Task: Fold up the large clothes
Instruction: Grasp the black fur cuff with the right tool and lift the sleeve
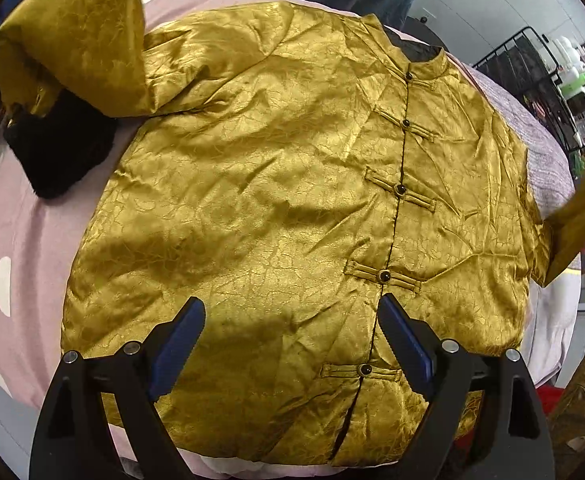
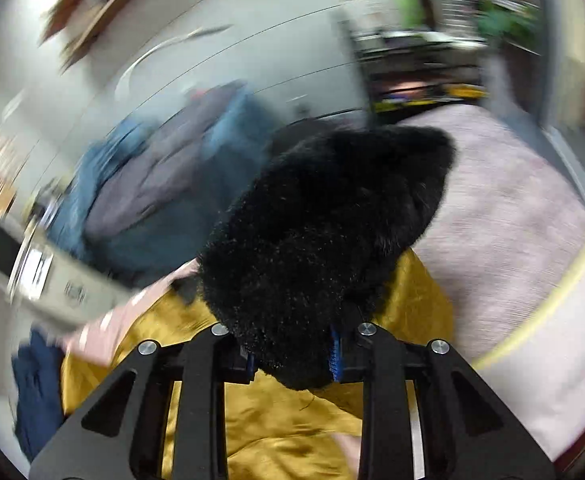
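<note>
A gold satin jacket [image 1: 272, 184] with knot buttons lies front up on the pink bedsheet [image 1: 32, 240]. Its left sleeve [image 1: 76, 36] is bent over at the top left, and that sleeve's black fur cuff [image 1: 58, 152] rests on the sheet. My left gripper [image 1: 292, 304] hovers open above the hem, nothing between its blue pads. The other sleeve [image 1: 580, 208] is lifted off the bed at the right edge. In the blurred right wrist view, my right gripper [image 2: 292, 360] is shut on that sleeve's black fur cuff [image 2: 324, 232], gold cloth [image 2: 284, 432] hanging below it.
A heap of blue and grey clothes [image 2: 164, 184] lies beyond the bed. A black metal rack [image 1: 532, 76] with shelves of goods stands at the far right. A pale boxy object [image 2: 52, 280] is at the left of the right wrist view.
</note>
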{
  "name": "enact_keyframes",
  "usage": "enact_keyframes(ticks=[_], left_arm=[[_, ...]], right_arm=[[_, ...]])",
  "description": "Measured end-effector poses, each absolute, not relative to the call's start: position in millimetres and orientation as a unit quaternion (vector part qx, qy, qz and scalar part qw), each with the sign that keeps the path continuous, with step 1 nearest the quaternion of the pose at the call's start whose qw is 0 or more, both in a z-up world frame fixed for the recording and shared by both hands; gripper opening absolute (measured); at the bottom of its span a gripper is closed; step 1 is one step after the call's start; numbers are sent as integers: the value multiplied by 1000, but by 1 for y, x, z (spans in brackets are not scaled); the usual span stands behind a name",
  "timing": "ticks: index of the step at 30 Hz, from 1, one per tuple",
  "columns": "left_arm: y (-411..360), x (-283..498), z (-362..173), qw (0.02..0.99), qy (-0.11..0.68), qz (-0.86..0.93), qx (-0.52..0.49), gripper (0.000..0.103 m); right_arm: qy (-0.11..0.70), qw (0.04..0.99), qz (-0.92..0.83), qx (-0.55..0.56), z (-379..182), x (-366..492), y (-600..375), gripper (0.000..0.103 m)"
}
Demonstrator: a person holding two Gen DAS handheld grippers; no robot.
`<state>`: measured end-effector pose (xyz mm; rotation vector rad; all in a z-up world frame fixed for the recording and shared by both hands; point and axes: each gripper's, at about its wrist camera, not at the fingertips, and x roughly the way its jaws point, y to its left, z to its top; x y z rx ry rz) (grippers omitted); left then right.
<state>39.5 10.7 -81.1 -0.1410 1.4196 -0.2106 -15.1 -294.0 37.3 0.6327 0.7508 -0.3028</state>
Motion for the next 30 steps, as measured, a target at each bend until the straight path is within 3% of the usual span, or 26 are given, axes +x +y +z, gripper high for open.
enact_keyframes(ticks=[11, 20, 22, 24, 25, 30], left_arm=[[83, 10, -86, 759, 640, -29, -116, 86], [122, -4, -98, 750, 642, 6, -158, 86], [123, -4, -101, 748, 644, 7, -161, 86], [123, -4, -105, 745, 647, 6, -161, 86], [121, -2, -107, 743, 650, 4, -160, 86], [108, 6, -109, 742, 655, -7, -144, 86]], right_arm=[[476, 862, 41, 167, -9, 129, -55, 26], [558, 822, 42, 110, -87, 170, 2, 29], [556, 823, 40, 109, -91, 167, 6, 36], [560, 821, 43, 103, -92, 164, 11, 63], [566, 817, 44, 101, -92, 164, 13, 71], [577, 807, 68, 103, -90, 148, 16, 86]])
